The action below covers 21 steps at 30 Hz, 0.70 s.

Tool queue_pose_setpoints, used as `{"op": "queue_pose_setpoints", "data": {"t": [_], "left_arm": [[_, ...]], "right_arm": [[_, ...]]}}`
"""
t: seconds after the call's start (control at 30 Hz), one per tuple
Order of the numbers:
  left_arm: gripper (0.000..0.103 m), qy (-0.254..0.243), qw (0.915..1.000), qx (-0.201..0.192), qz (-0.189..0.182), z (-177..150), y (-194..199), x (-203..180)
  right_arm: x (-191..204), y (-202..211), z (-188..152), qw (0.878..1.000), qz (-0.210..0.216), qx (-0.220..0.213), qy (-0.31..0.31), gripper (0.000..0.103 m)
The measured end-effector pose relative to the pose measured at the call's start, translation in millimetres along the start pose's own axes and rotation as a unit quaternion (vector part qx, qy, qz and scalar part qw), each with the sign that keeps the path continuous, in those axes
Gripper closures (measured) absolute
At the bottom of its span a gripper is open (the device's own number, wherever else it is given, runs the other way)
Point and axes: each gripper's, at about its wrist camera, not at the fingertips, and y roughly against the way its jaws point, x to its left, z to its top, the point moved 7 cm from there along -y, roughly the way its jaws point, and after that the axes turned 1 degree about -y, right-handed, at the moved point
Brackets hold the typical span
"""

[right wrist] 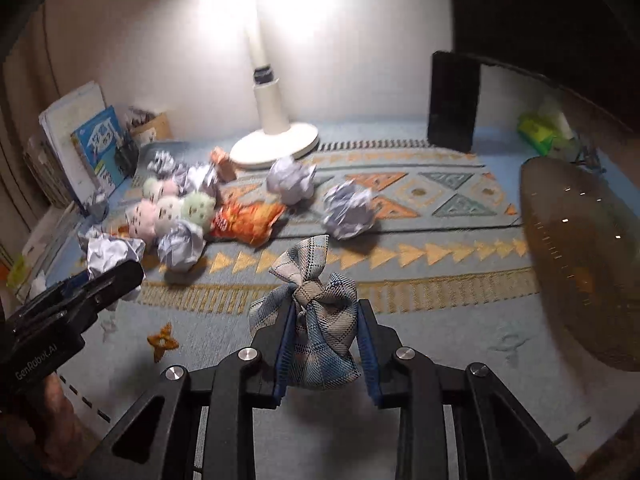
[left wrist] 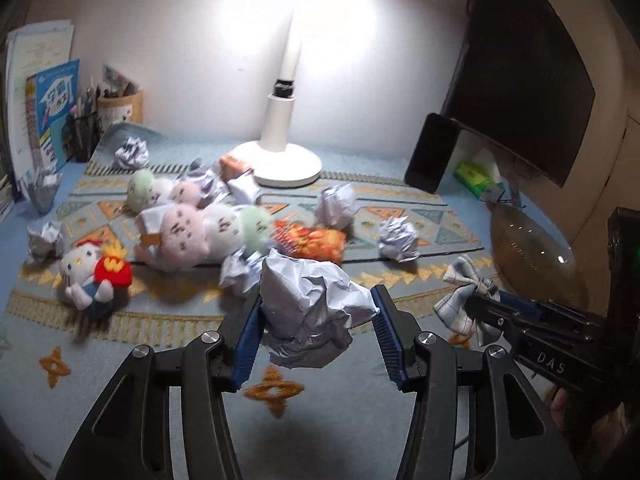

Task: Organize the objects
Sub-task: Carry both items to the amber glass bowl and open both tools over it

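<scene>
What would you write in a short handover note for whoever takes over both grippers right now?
Left gripper: shut on a crumpled paper ball, held above the mat.
Right gripper: shut on a plaid fabric bow, also lifted.
On the mat: more paper balls, e.g., snack bag, pastel plush toys, cat plush, beside the lamp base.
Done: two items picked up.
Left: place both, then sort the remaining clutter.
</scene>
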Motion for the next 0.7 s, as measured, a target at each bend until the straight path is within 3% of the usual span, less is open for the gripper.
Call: {"op": "queue_pose_setpoints", "data": {"t": [0.13,0.3,0.4,0.47,0.53,0.63,0.7], "left_arm": [[0.054,-0.064,0.9971,-0.039,-0.013,32.9,6.3,-70.8],[0.054,-0.088,0.9902,-0.033,-0.104,50.1,-13.0,-161.7],[0.054,-0.108,0.9845,-0.024,-0.136,52.8,-34.8,-207.6],[0.054,-0.118,0.9810,-0.007,-0.154,51.7,-51.4,-232.2],[0.054,-0.125,0.9780,0.002,-0.167,50.3,-65.5,-251.9],[0.054,-0.164,0.9752,-0.013,-0.148,48.8,-78.2,-275.1],[0.053,-0.175,0.9706,-0.009,-0.165,46.1,-83.4,-288.1]], "right_arm": [[-55.1,53.8,30.2,0.997,-0.036,-0.057,-0.044,0.074],[-117.9,94.9,43.2,0.990,-0.057,-0.082,-0.102,0.074],[-154.4,108.2,48.9,0.982,-0.106,-0.099,-0.117,0.074],[-179.4,109.5,49.9,0.977,-0.134,-0.099,-0.134,0.074],[-203.1,105.5,48.1,0.973,-0.133,-0.091,-0.163,0.073],[-232.2,100.0,40.8,0.967,-0.127,-0.079,-0.204,0.072],[-243.1,94.6,37.4,0.964,-0.136,-0.070,-0.218,0.066]]}}
